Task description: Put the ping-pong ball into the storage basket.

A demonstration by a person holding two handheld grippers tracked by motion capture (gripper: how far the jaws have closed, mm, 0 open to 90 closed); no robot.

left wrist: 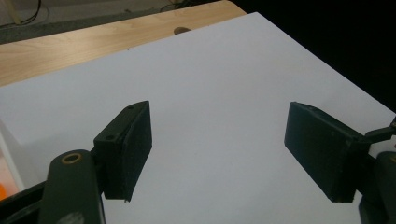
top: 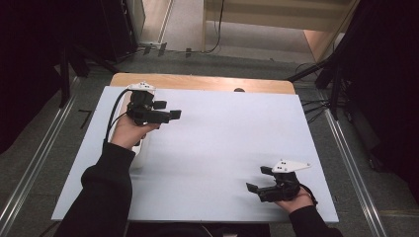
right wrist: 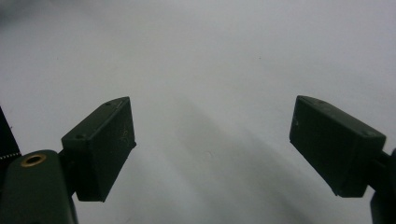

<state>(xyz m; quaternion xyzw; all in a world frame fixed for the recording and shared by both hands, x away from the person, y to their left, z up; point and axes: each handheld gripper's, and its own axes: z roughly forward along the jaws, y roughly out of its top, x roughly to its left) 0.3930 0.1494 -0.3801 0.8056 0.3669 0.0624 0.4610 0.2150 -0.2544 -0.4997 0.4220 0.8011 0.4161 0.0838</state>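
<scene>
Nearest the person, the right gripper [top: 258, 179] hangs low over the near right corner of the white board [top: 222, 148] that covers the bench [top: 207, 82], its jaws spread wide with nothing between them; the right gripper view looks along them onto bare white surface. Farther up and to the left, the left gripper [top: 168, 109] is held above the board's far left part, jaws likewise wide apart and empty, pointing across the board toward the right. Just beside that hand, along the board's left edge, sits a white tray [top: 140, 146], mostly hidden under the wrist; the left gripper view catches its rim and a bit of orange [left wrist: 3, 191] at the bottom left corner, too little to identify. That tray is the closest thing to either gripper. The likely risk, as I judge it, is the left forearm or trailing cable [top: 114, 111] catching the tray and nudging it off the board's edge when the hand turns back toward it.
</scene>
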